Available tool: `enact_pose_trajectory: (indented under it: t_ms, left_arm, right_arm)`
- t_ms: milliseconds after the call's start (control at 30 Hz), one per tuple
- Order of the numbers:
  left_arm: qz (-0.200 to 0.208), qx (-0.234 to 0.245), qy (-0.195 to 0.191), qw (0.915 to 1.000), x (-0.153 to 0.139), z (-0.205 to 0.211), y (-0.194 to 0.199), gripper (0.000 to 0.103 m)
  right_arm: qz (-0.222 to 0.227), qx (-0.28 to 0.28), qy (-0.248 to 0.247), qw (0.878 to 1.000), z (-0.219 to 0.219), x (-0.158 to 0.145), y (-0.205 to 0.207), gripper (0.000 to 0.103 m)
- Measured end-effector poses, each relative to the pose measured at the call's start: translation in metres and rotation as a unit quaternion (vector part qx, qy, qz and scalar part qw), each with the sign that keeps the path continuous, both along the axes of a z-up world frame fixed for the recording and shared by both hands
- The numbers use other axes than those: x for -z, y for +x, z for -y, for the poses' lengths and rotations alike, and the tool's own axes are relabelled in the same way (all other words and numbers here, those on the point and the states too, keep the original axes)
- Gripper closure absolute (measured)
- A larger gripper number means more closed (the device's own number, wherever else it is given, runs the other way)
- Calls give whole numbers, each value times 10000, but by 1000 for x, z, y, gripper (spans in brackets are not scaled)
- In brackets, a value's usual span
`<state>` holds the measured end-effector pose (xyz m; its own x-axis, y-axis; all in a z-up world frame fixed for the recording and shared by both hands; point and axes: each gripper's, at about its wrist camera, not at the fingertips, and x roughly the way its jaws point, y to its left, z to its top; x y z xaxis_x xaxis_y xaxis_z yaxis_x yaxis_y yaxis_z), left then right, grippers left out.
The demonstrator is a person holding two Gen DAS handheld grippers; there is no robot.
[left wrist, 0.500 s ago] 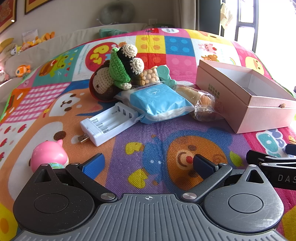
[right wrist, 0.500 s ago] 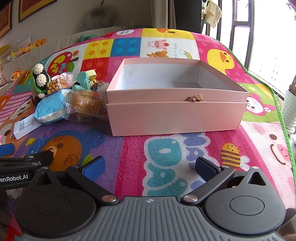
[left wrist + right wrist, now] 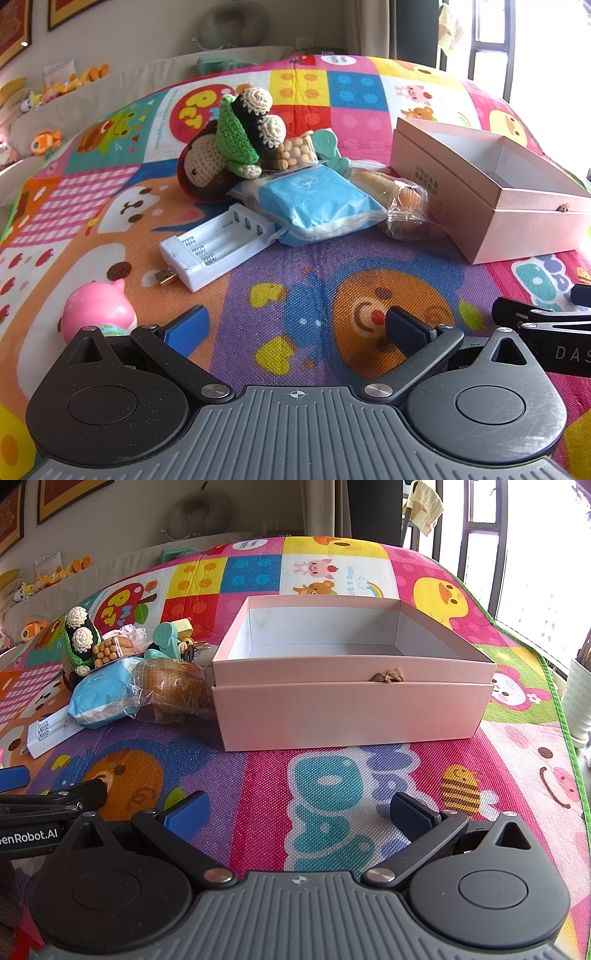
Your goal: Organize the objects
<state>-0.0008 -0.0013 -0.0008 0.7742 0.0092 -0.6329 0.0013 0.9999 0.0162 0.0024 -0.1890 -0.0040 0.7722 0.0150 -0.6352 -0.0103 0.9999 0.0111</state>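
While my left gripper point(image 3: 295, 328) hangs low over the play mat point(image 3: 258, 295), its jaws stand spread wide with nothing between them, only the mat's printed bear face under the gap. Just off my left jaw sits a pink pig toy point(image 3: 98, 308). Ahead of that jaw lies a white battery charger point(image 3: 218, 247), its USB plug toward me. Beyond it, ahead of the gap, a blue tissue pack point(image 3: 317, 205) overlaps the charger's far end, and a clear-wrapped bread roll point(image 3: 410, 210) lies to its right, touching it. Further on, a crocheted monkey point(image 3: 207, 170) leans under a green crocheted toy point(image 3: 240, 133), with a packet of small biscuits point(image 3: 295, 155) and a teal plastic piece point(image 3: 327, 142) just beside them.

My right gripper point(image 3: 297, 812) also has its jaws spread wide and holds nothing; they hover over bare mat. Straight ahead of them stands the open pink box point(image 3: 351, 716), white inside and with nothing in it that I can see, a small brown knot on its near wall. The same heap of things lies well to the left of my left jaw, the bread roll touching the box's left corner.
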Motion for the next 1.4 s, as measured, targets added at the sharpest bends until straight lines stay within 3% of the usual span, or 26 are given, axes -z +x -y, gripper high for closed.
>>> enact_pose_trajectory:
  t_ms: [867,1167,1300,1400]
  left_arm:
    - [3,-13,1,10000,-1,1,-1,0]
    - [-100,273,-6,9996,-4,-5,-65,0]
    - [-202,148,-172,9995,-9,-19,-80,0]
    - [217,-204,-469,9985,-26,-34,-89,0]
  right_arm:
    - [2,-2,23,10000,1,1,0,0]
    - [0,-3,22,10000,1,1,0,0]
    - [1,-3,20,10000,2,1,-1,0]
    - [3,-3,33,10000,2,0,-2,0]
